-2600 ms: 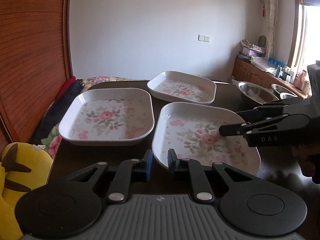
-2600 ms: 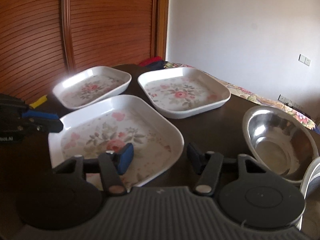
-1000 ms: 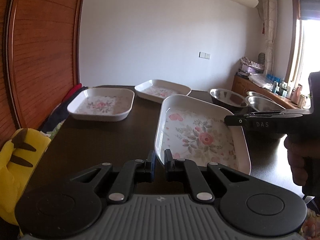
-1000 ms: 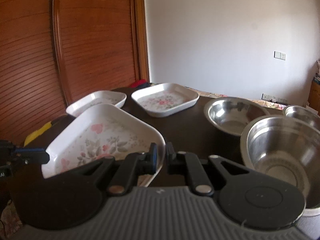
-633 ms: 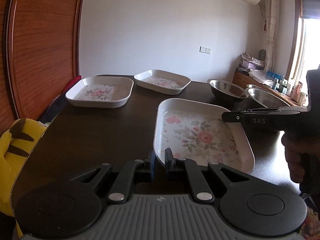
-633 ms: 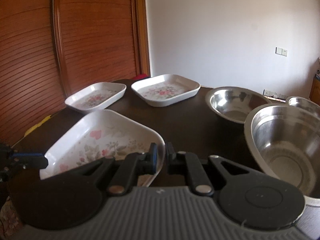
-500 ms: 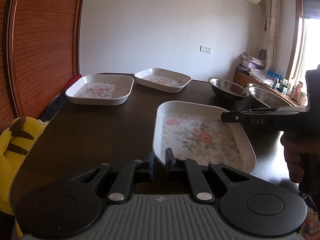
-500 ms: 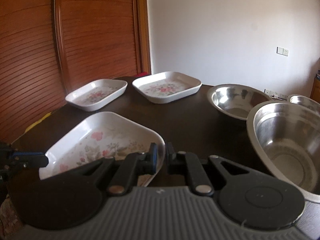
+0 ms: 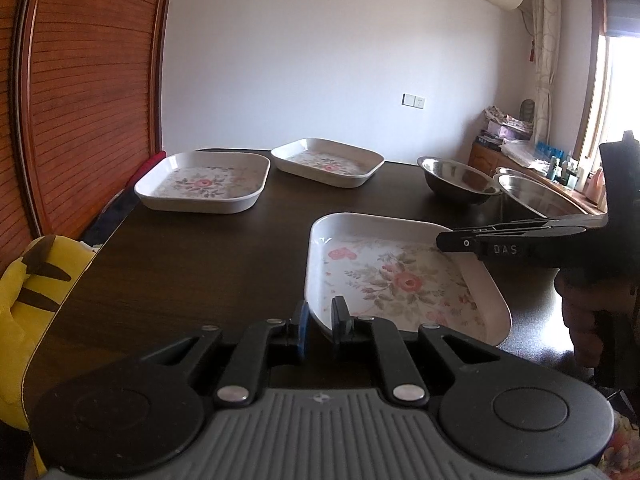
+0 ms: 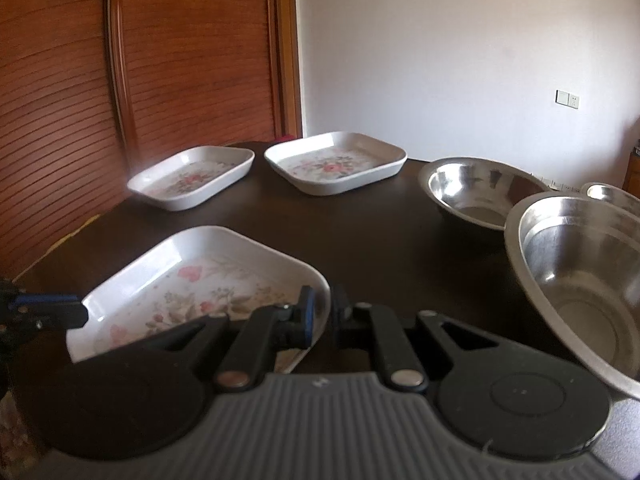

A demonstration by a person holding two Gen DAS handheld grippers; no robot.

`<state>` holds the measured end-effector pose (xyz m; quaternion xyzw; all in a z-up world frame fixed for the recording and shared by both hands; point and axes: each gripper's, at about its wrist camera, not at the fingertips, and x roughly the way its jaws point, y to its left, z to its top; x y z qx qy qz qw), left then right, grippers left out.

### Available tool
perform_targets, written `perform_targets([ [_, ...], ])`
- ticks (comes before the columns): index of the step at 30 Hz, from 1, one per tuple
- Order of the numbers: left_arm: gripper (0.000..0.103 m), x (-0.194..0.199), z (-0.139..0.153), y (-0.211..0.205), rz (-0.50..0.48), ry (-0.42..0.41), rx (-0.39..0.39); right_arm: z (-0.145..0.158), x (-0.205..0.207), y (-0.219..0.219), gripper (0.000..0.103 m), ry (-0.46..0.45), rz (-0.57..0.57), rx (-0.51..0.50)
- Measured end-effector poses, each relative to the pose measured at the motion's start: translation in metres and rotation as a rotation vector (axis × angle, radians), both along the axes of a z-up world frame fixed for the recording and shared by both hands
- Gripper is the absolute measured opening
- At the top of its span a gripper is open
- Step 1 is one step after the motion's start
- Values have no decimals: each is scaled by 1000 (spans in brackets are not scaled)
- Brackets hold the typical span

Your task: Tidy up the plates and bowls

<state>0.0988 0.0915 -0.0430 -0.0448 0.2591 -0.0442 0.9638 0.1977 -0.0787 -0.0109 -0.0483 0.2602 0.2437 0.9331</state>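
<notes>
A dark, glossy wood-grain counter (image 9: 192,248) fills the room's middle, with a reddish slatted wooden door (image 9: 80,92) on one side, a plain white wall (image 9: 320,60) behind, and a bright curtained window (image 9: 616,96) at the far right. Nearest the cameras lies a square white plate with rounded corners and a pink flower print (image 9: 400,276). The left tongs (image 9: 319,320) are closed tight on its near left rim, one finger inside and one outside. The right tongs (image 10: 324,312) pinch the opposite rim the same way, drawn nearly together. Whether the plate rests on the counter or is slightly lifted, I cannot tell. Two more floral plates (image 9: 204,182) (image 9: 328,162) of the same shape sit side by side at the counter's far end, apart from each other. Three shiny round steel bowls (image 10: 480,190) (image 10: 584,272) (image 10: 612,196) cluster to the right, smooth and reflective. A yellow plush toy (image 9: 28,280) sits beyond the counter's left edge.
</notes>
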Motion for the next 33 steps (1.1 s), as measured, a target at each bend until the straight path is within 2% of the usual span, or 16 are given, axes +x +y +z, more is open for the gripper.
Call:
perform_targets([
  [10,32,1,0,-1,-2,0,-2,0,2,1,12,6,5,-9],
  [13,37,0,0,0,-1,-1,-9,0,2,1,12,5,4,-3],
  [15,45,-2,2,1,6,-9,-8,2,0,0,13,-2,-1,-3],
  [23,64,-8,18,2,14,-65,5,21,-16,-6,17,-69,8,7],
  [25,70,-9,23,1,15,-79,15,27,-21,-7,26,-84,17,14],
  [27,81,-10,27,1,17,-99,25,34,-25,-7,38,-101,27,21],
  [29,90,-11,30,1,23,-116,34,39,-30,-5,43,-119,37,22],
  [30,93,-11,32,1,24,-122,38,41,-32,-4,48,-128,40,22],
  [33,97,-11,36,2,28,-140,51,45,-37,-3,63,-152,40,25],
])
